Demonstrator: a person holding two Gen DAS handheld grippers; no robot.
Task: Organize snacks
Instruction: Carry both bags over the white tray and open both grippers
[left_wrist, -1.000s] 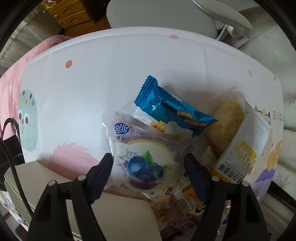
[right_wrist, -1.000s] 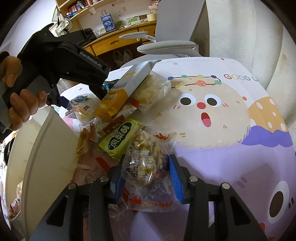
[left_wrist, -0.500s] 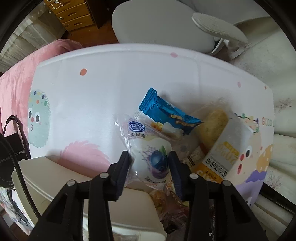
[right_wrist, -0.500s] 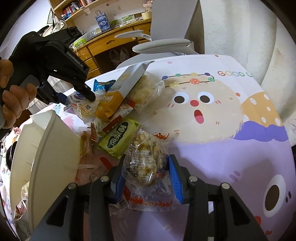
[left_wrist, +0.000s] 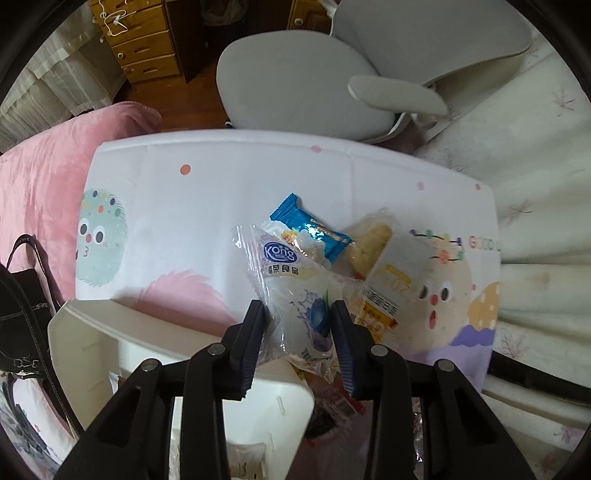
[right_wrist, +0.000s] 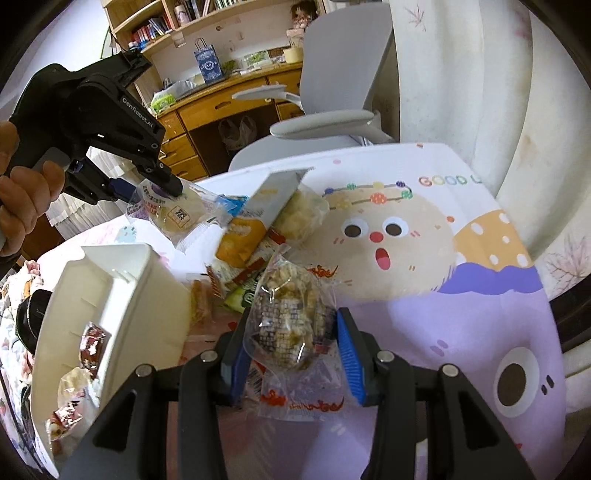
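Observation:
My left gripper (left_wrist: 298, 310) is closing its jaws on a clear blueberry cake packet (left_wrist: 295, 284), pads pressing both sides, lifted above the snack pile and over the corner of the white bin (left_wrist: 147, 332). The right wrist view shows the same packet (right_wrist: 173, 218) hanging from it, held by a person's hand. My right gripper (right_wrist: 291, 321) is shut on a clear packet of grain clusters (right_wrist: 284, 295), raised just off the tablecloth beside the bin (right_wrist: 122, 280). The pile holds a blue packet (left_wrist: 314, 232), a yellow-white box (left_wrist: 391, 280) and a bread packet (left_wrist: 373, 240).
Several wrapped snacks lie inside the bin (right_wrist: 88, 343). A green packet (right_wrist: 240, 299) sits under the pile's near edge. A grey chair (left_wrist: 314, 81) stands past the table's far edge, a pink blanket (left_wrist: 44, 177) and black bag (left_wrist: 22, 295) to the left.
The left jaws closed from wide apart onto the blueberry packet and lifted it up off the pile. The right gripper rose slightly with its grain packet still held.

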